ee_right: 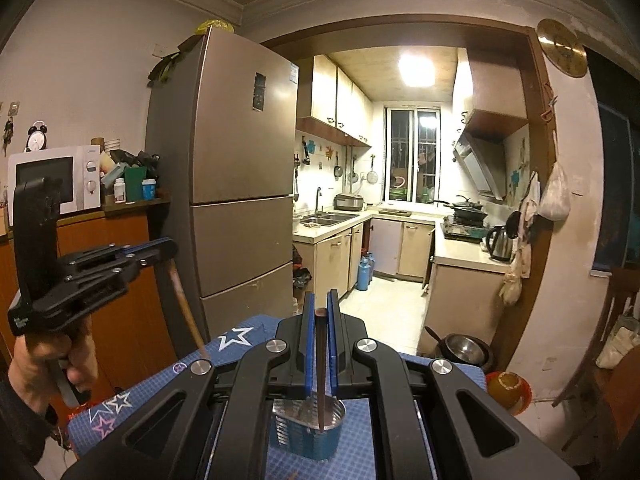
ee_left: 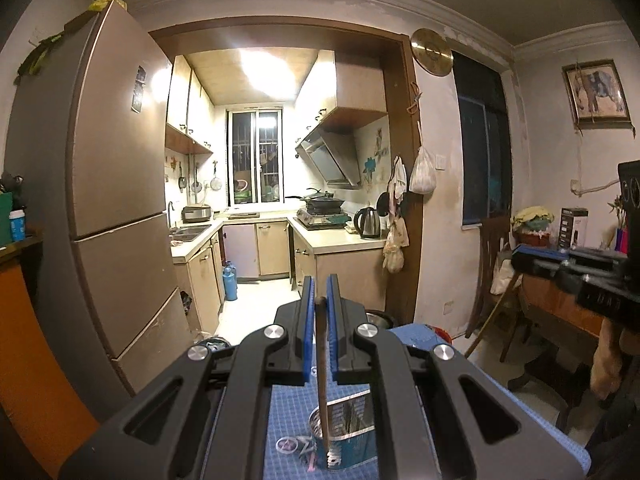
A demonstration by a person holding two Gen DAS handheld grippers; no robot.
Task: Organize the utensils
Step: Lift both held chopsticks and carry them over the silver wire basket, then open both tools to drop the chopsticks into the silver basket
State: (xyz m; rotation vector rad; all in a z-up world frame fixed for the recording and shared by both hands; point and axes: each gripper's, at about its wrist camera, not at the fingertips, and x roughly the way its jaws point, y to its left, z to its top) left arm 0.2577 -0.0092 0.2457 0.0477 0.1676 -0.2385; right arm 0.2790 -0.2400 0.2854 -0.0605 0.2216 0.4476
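The fridge [ee_right: 244,184] stands tallest, beside the kitchen doorway. Below me lies a blue star-printed mat [ee_right: 236,340] carrying a metal utensil holder [ee_right: 308,428]. My left gripper [ee_left: 320,296] has its jaws pinched on a brown wooden chopstick [ee_left: 322,376], which hangs down over the holder's mouth. My right gripper [ee_right: 320,308] has its jaws clamped on a darker chopstick [ee_right: 321,380], its tip hanging above the holder's rim. A hand [ee_right: 52,364] grips the left tool's handle.
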